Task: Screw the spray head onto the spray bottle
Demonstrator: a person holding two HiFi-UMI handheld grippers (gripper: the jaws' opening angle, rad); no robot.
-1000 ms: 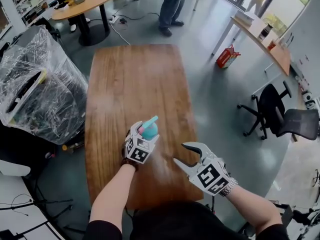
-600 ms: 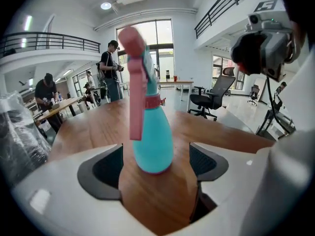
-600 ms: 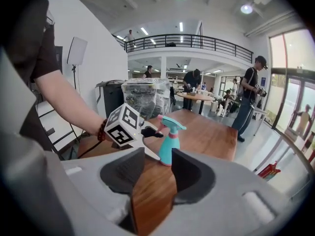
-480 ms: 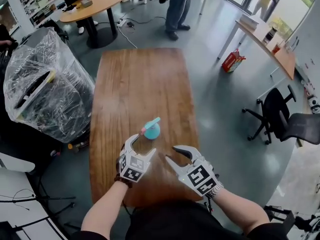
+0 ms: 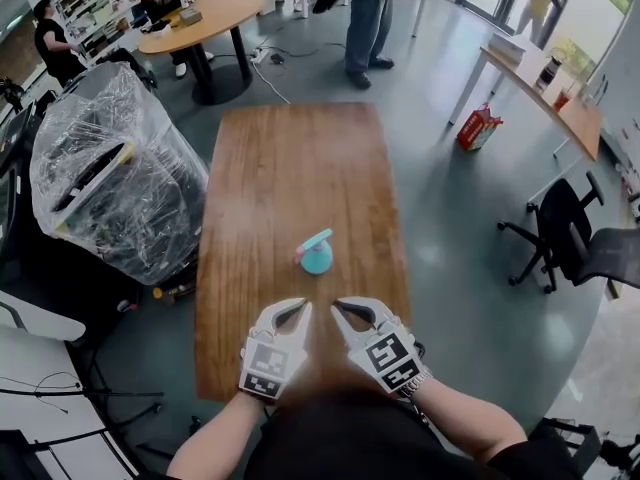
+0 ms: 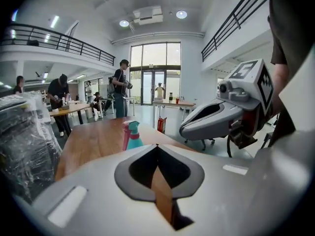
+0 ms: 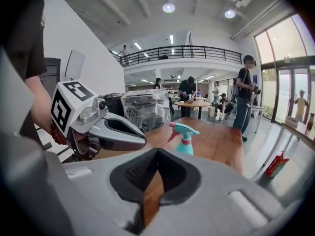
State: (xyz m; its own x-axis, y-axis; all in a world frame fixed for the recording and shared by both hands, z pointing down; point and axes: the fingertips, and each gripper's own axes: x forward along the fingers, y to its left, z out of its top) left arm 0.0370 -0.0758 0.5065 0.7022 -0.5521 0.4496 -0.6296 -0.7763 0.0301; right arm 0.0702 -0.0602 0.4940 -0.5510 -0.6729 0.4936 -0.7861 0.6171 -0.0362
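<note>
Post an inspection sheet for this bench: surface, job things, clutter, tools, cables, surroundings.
Surface: wooden table, holds only the bottle.
Job's things: spray bottle upright mid-table, spray head on it.
Clutter: nothing seen on the table.
Tools: left tool and right tool just closed, shut, nothing between jaws, apart from the bottle.
Cables: cables on floor by round table.
Surroundings: plastic-wrapped bundle left, office chair right, people beyond.
</note>
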